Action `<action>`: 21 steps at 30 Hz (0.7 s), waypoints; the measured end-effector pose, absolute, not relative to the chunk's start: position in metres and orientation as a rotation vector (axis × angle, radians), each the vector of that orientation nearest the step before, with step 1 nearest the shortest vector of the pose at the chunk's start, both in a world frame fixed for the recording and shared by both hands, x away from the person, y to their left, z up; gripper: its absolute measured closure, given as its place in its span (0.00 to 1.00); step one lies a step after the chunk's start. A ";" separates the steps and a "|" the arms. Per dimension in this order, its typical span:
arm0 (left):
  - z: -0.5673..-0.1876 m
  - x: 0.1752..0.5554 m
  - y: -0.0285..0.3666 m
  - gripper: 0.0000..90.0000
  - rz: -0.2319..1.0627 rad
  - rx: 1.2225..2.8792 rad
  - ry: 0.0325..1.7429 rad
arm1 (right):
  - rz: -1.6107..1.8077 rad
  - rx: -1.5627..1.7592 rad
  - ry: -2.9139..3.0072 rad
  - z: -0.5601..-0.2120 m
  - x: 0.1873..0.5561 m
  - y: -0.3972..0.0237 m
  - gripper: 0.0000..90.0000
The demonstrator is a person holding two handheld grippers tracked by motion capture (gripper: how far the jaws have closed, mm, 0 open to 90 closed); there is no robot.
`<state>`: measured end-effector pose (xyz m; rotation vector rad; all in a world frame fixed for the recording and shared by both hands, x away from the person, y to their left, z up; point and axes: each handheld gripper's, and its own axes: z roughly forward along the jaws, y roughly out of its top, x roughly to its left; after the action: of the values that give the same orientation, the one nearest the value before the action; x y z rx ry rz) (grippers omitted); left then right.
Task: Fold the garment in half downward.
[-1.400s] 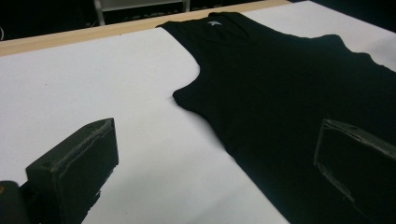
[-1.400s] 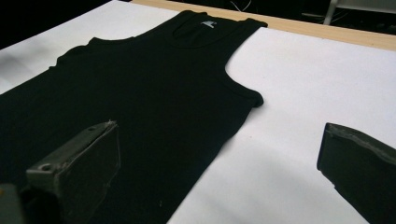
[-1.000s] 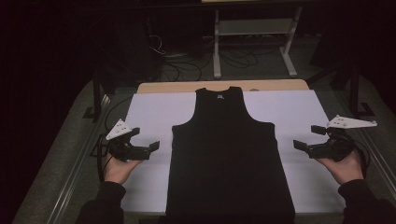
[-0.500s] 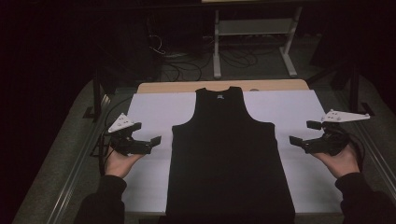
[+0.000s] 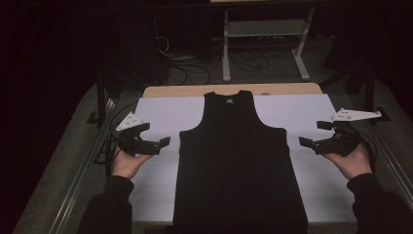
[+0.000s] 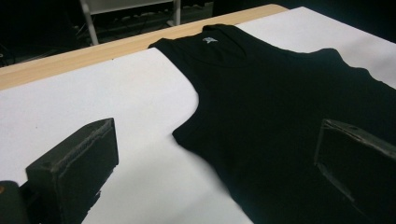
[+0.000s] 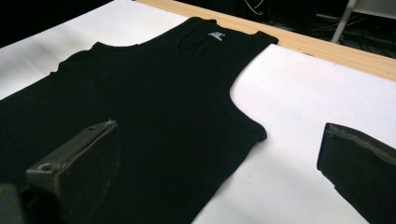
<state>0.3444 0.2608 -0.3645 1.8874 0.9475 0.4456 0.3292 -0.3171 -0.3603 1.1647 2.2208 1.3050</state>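
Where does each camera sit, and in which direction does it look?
High view: above the person's side, looking forward and down at the tank top; forearms, left gripper, right gripper.
Left gripper view: looks across the top's armhole; own jaws apart.
Right gripper view: the same from the opposite side; jaws apart.
All share the top and white sheet.

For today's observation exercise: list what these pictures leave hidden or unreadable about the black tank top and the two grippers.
- Tank top: its hem runs off the bottom edge of the high view.
- Neck label: too small and blurred to read, also in the right gripper view.
- Left gripper and right gripper: dim light leaves their height above the white sheet uncertain.
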 end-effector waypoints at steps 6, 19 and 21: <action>-0.362 0.350 0.258 0.00 0.439 1.891 0.947 | 1.310 1.165 2.221 -0.355 0.337 -0.317 0.00; -0.355 0.362 0.254 0.00 0.445 1.886 0.929 | 1.299 1.178 2.238 -0.350 0.354 -0.315 0.00; -0.355 0.365 0.253 0.00 0.439 1.885 0.931 | 1.294 1.180 2.236 -0.349 0.356 -0.315 0.00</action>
<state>0.3645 0.2535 -0.3547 1.8853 0.9307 0.4390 0.3560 -0.3147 -0.3494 1.1800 2.2363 1.2943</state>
